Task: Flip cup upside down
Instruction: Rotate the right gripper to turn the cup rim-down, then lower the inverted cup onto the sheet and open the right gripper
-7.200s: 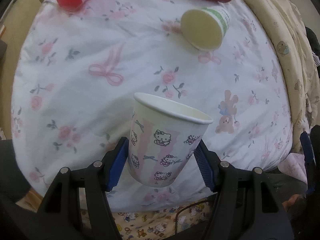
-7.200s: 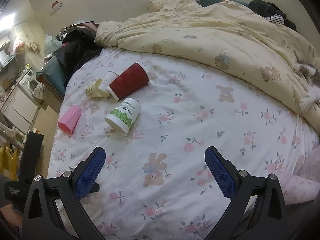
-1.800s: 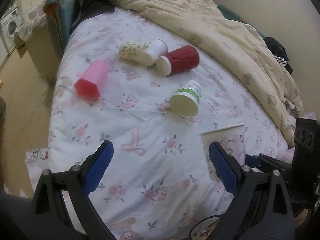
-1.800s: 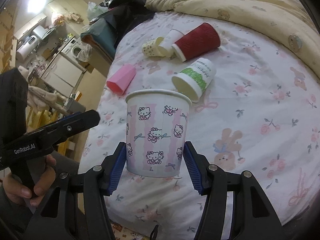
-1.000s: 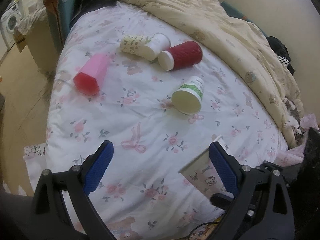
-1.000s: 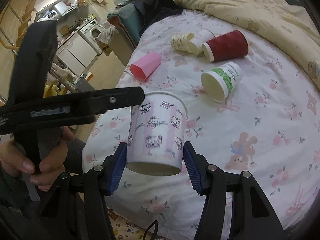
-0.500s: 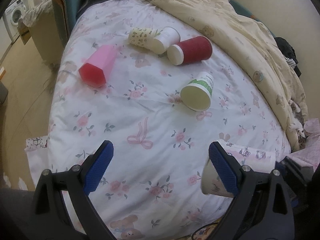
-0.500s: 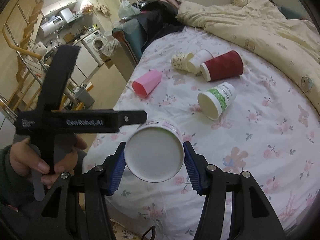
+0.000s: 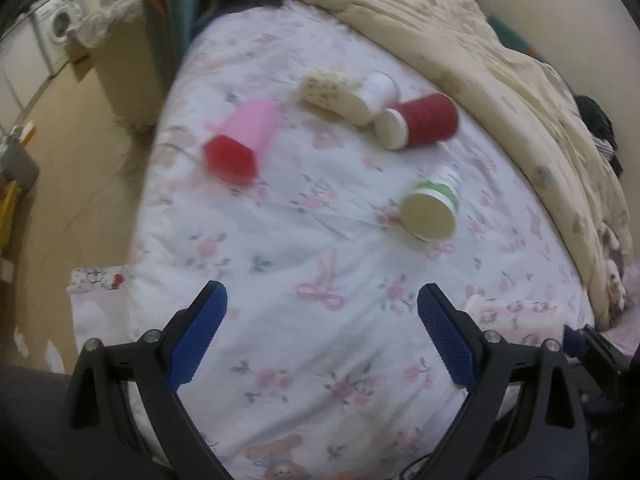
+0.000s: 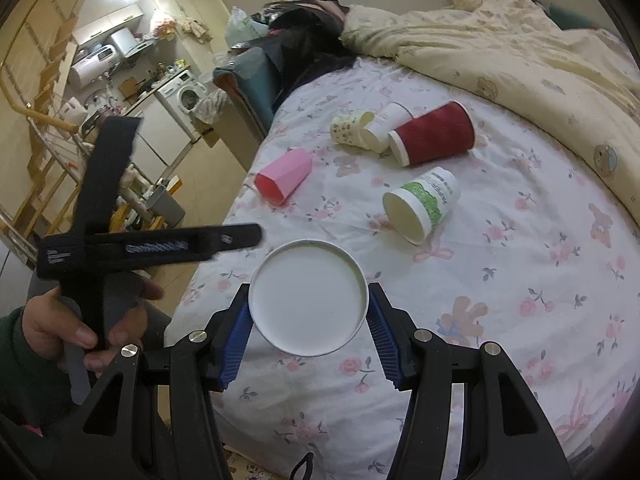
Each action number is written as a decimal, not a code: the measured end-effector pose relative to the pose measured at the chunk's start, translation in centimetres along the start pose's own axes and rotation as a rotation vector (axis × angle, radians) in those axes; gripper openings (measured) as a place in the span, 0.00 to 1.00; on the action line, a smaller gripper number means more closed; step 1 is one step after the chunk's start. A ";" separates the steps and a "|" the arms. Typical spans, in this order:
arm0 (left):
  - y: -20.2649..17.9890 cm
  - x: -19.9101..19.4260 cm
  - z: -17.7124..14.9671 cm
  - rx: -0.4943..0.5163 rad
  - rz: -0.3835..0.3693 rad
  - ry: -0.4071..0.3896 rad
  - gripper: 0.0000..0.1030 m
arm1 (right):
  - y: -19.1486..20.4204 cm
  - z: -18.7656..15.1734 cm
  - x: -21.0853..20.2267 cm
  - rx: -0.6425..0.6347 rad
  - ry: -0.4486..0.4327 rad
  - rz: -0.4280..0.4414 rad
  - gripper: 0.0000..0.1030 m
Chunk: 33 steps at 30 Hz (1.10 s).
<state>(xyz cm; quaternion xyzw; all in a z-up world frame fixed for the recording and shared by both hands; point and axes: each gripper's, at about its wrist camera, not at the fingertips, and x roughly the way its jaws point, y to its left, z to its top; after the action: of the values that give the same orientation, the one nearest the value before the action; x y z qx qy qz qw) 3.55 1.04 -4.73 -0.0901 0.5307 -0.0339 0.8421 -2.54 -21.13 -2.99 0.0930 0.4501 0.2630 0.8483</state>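
Note:
My right gripper (image 10: 308, 334) is shut on the Hello Kitty paper cup (image 10: 308, 298) and holds it above the bed's front edge. The cup is turned over so its white base faces the camera. In the left wrist view the same cup (image 9: 516, 314) shows at the lower right, lying on its side in the air, partly hidden behind my finger. My left gripper (image 9: 322, 338) is open and empty over the flowered sheet (image 9: 304, 240); it also shows in the right wrist view (image 10: 152, 246), held to the left of the cup.
Several cups lie on their sides on the bed: a pink one (image 10: 284, 176), a green-and-white one (image 10: 420, 204), a red one (image 10: 432, 134) and two pale ones (image 10: 360, 126). A cream duvet (image 10: 520, 52) covers the far right. The floor drops off at left.
My right gripper has kept rotating the cup, so its base now faces the camera squarely. The left gripper stays open and has shifted slightly; its view is blurred.

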 end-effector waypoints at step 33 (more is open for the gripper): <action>3.5 -0.2 -0.3 -0.018 0.167 -0.018 1.00 | -1.3 6.9 17.6 -0.233 0.334 -0.201 0.61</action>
<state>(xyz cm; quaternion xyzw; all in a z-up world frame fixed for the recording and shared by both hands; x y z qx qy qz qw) 3.10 4.45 -5.30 -0.0536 0.5290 0.0421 0.8459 11.56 -12.41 -12.10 -0.0959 0.5580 0.2391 0.7889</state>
